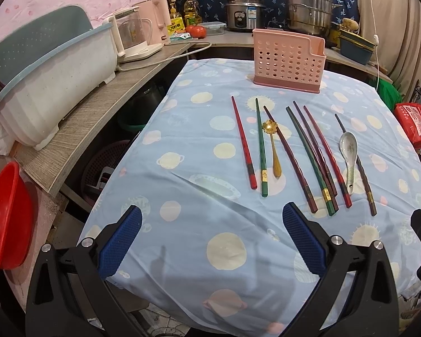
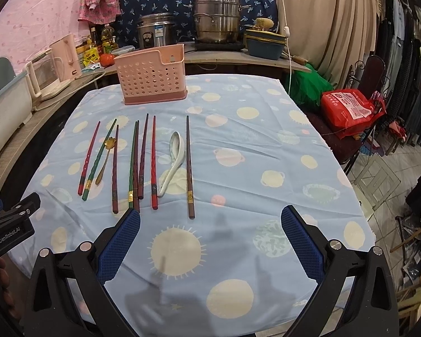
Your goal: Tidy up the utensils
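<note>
Both claws, left [image 1: 212,221] and right [image 2: 210,221], hover level, spread wide.

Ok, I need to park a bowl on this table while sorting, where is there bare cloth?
Free: the right part of the cloth, right of the brown chopstick; the left strip beside the red chopstick; and the near edge by both grippers' open fingers. Crowded: the middle row of chopsticks and spoons below the pink holder.
</note>
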Available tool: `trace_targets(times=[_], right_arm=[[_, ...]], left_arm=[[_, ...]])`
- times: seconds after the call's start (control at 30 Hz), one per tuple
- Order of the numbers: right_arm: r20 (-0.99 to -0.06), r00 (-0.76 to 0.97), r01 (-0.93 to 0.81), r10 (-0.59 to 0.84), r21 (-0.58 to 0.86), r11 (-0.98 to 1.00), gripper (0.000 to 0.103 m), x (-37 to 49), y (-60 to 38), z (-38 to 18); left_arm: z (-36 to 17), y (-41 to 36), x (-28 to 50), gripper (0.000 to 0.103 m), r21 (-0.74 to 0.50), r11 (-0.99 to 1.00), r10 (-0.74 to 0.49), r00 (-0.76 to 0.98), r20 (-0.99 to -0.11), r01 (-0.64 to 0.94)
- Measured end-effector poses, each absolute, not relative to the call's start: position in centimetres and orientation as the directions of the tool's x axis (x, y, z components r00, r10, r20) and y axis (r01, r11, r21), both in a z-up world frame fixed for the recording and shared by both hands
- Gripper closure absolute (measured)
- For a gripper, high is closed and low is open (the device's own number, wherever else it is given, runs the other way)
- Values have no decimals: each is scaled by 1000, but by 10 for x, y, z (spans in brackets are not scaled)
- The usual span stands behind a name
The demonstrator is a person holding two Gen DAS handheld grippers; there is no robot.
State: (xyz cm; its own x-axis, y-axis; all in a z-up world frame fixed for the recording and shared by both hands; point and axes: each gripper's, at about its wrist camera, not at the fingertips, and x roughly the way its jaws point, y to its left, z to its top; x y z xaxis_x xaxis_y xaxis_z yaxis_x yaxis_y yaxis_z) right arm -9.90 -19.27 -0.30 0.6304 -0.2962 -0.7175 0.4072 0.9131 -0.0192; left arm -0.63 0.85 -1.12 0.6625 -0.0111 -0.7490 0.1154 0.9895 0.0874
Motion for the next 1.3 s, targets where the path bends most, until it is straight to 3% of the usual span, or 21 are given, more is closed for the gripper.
trace_targets(times=[0.8, 0.93, 1.03, 1.3], right_arm=[[-776, 567, 425, -277, -13, 905, 7, -52, -228, -43], [-786, 560, 416, -262, -7, 909, 17, -41, -229, -52], [-798, 555, 400, -234, 9, 916, 32, -31, -229, -59], [-831, 525, 363, -186, 20, 932, 57, -13, -222, -77]], left_arm=[[-55, 13, 62, 8, 53, 995, -6, 589, -808, 83], [-62, 5, 74, 13, 40, 994, -26, 578, -816, 102], [-67, -2, 83, 21, 25, 992, -48, 564, -824, 120], [-73, -8, 97, 26, 11, 992, -61, 552, -832, 127]])
